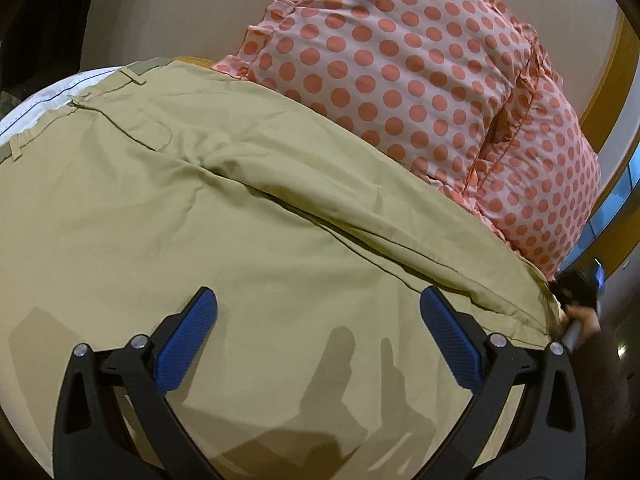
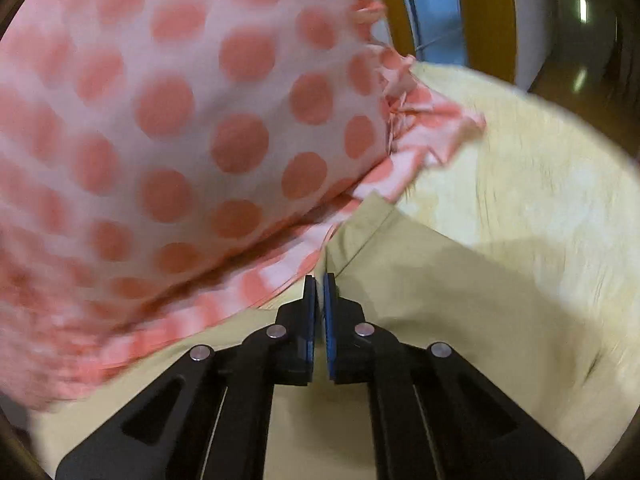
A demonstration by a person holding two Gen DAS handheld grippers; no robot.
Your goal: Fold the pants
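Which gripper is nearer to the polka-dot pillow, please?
Right. The right gripper, shut on the khaki pants, sits at the polka-dot pillow's ruffled edge; the open left gripper hovers over mid-pants, farther from it.

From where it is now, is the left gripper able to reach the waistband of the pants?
Probably yes. The left gripper is open above the khaki pants, and only flat fabric lies between it and the waistband. The polka-dot pillow sits to the side, out of the way.
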